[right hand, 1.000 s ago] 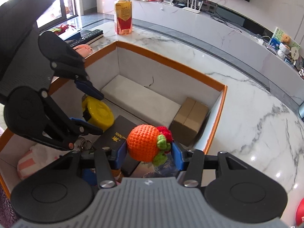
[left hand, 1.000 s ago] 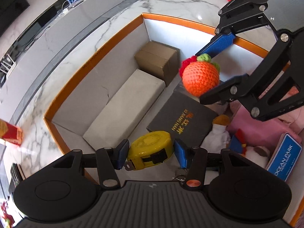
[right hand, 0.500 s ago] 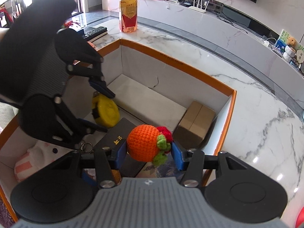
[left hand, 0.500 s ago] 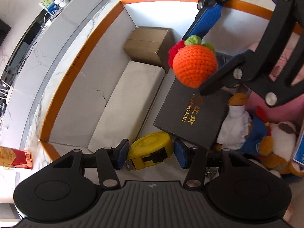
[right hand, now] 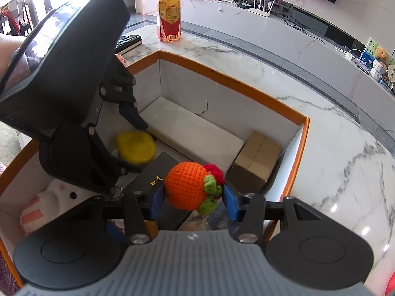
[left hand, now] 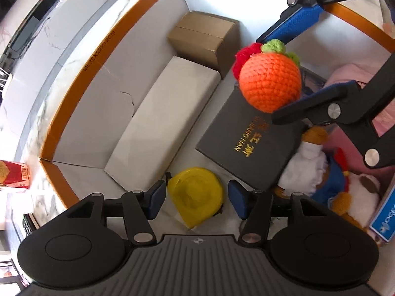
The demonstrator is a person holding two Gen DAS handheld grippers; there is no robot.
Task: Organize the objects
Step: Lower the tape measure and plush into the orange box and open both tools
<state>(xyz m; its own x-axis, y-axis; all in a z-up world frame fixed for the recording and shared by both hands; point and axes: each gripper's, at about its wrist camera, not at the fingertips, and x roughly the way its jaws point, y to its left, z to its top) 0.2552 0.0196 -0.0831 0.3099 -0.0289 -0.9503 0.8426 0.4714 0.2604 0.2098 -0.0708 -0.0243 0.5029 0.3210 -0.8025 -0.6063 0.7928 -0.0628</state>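
Orange-rimmed box [left hand: 74, 103] below, left tongs [left hand: 195, 197] steeply down, opening around yellow tape measure [left hand: 196, 196], right tongs [right hand: 193, 197] clamped on crocheted orange [right hand: 187, 187]

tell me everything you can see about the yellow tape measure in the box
The yellow tape measure is a rounded plastic case with a raised circular face, lying flat on the white floor of the orange-rimmed box, near a corner of the black gift box. A dark fitting shows at its lower edge. It sits between the pads of the left gripper, whose jaws are opening; gaps show on both sides, so it looks released.
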